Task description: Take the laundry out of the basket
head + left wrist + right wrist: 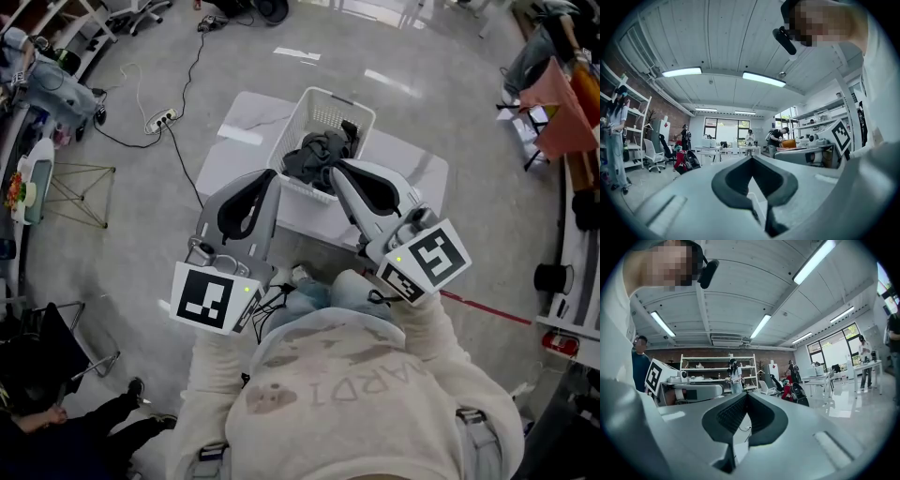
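Note:
A white plastic laundry basket (330,105) stands on a small white table (236,142) and holds a heap of dark clothes (317,157). My left gripper (273,174) is raised at the basket's near left corner, jaws shut with nothing in them. Over the basket's near edge, beside the clothes, my right gripper (338,167) is also shut and empty. Both gripper views look level across the room, not at the basket. In them the left gripper (751,159) and right gripper (746,394) each show their tips meeting.
A power strip (161,120) with a black cable lies on the floor left of the table. A wire rack (80,192) stands further left, and a seated person's legs (103,417) are at bottom left. Desks, shelves (717,371) and several people fill the room.

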`<state>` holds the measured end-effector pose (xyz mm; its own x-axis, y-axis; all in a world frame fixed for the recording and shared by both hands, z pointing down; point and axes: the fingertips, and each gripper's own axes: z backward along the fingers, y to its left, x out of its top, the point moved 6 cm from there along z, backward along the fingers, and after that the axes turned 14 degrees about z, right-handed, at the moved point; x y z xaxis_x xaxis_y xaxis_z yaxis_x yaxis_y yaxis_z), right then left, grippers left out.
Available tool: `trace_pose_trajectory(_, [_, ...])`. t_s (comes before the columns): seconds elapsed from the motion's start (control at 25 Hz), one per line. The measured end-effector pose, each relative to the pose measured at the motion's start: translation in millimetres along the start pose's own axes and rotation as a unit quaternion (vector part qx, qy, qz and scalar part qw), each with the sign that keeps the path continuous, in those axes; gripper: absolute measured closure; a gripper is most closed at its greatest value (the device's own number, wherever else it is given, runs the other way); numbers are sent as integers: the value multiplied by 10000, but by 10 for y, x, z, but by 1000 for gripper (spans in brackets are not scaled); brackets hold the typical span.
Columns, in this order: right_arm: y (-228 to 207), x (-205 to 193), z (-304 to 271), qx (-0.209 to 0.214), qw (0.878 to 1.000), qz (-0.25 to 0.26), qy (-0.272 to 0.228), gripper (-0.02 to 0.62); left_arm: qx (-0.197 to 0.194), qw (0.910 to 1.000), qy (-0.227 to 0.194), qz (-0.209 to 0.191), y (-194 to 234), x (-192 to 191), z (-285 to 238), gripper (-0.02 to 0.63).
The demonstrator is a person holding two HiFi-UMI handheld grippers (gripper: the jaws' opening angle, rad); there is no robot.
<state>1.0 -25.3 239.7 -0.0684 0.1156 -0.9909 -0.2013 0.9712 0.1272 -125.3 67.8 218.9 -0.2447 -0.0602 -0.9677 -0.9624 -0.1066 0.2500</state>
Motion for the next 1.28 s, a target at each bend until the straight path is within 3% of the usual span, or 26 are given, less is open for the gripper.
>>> trace_pose_trajectory(0.24, [-87, 1, -252, -151, 9997, 38, 178, 568, -133, 9998, -2, 174, 292, 5, -86, 606])
trace_pose_trajectory(0.6, [-346, -112, -637, -133, 9992, 56, 362, 568, -11, 9995, 9, 301, 648, 30, -265, 606])
trace_pose_trajectory(1.28, [-1374, -699, -1250, 338, 9966, -221, 713, 568, 101, 9985, 172, 517, 1138, -58, -1418, 606])
